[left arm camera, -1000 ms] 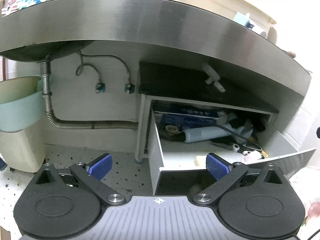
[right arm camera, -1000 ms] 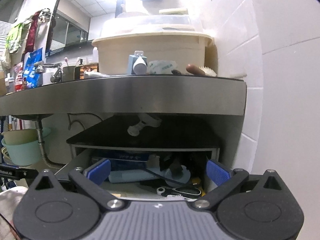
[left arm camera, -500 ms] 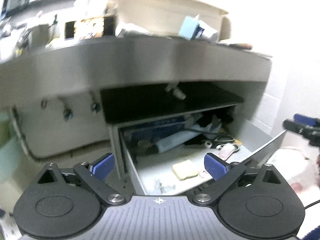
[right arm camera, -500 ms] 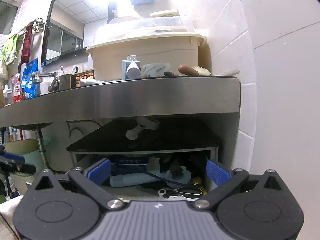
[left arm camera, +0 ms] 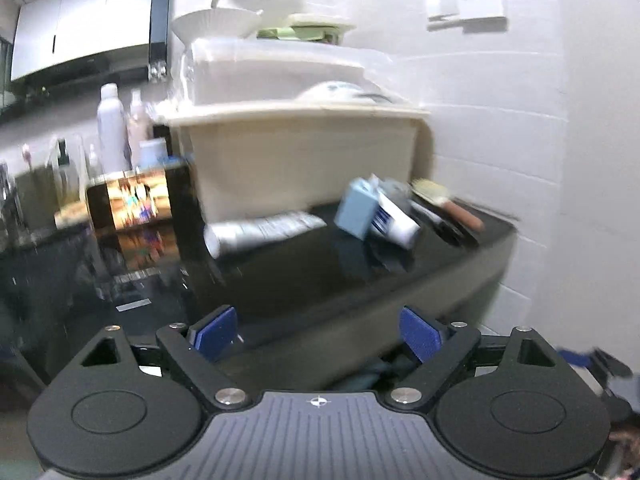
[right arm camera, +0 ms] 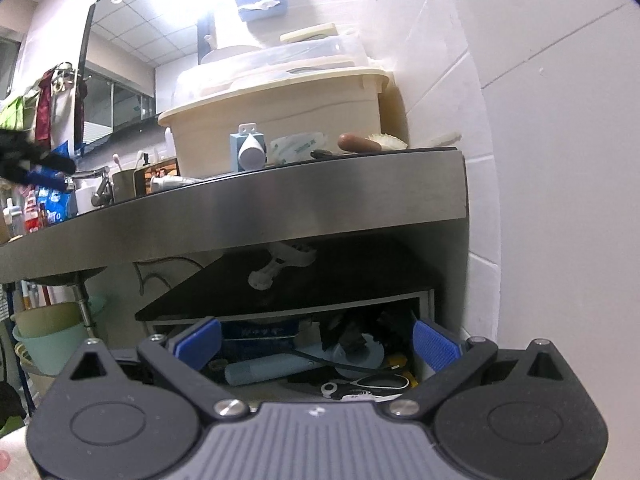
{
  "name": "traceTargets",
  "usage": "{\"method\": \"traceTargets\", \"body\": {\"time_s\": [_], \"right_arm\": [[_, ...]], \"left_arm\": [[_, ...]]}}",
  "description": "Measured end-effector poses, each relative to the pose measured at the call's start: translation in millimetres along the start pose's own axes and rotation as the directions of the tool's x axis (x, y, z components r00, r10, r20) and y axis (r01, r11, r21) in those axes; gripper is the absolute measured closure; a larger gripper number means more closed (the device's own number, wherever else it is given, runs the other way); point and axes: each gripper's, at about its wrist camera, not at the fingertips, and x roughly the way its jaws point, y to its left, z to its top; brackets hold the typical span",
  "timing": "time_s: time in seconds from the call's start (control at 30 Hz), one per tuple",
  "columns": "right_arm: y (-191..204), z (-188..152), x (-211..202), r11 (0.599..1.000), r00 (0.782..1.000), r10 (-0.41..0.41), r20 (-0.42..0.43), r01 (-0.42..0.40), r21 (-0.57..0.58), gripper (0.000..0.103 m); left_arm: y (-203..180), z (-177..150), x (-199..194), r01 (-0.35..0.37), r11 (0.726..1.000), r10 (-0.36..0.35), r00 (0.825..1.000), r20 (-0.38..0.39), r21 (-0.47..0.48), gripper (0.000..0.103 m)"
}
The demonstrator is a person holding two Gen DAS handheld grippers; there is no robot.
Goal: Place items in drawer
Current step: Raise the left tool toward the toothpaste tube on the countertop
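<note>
While both empty, wide-spread: left hand-held gripper [left arm camera: 318, 330] over glossy black counter [left arm camera: 360, 264], right hand-held gripper [right arm camera: 316, 344] before cluttered drawer [right arm camera: 320, 364].

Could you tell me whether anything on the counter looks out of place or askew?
Yes: a white tube lies flat on the dark counter, and a blue packaged item beside it leans tilted instead of standing upright.

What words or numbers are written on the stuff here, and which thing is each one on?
No text here can be read.
White tube: rows of print, blurred.
Blue and white tube: blue marks, blurred.
Green and white packet: lettering too small.
Blue box in the drawer: white print, too small.
Blue bag: pattern only, unreadable.
</note>
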Motion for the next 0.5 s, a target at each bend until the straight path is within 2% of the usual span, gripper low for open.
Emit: {"method": "traceTargets", "body": {"time_s": [0.23,0.5], "right_arm": [[-2.1,-0.5,0.4,1.000,1.000,0.007,-0.002,-0.007,0.017,0.000],[-3.8,-1.3,2.2,0.999,1.000,0.016,-0.013,-0.016,0.033,0.000]], "left_arm": [[24.8,53.4,57.5,-0.054,0.998,0.057,0.996,-0.074,0.035,0.015],[44.4,82.1,115.2,-0.059,0.997,0.063,0.991,-0.120,0.040,0.015]]}}
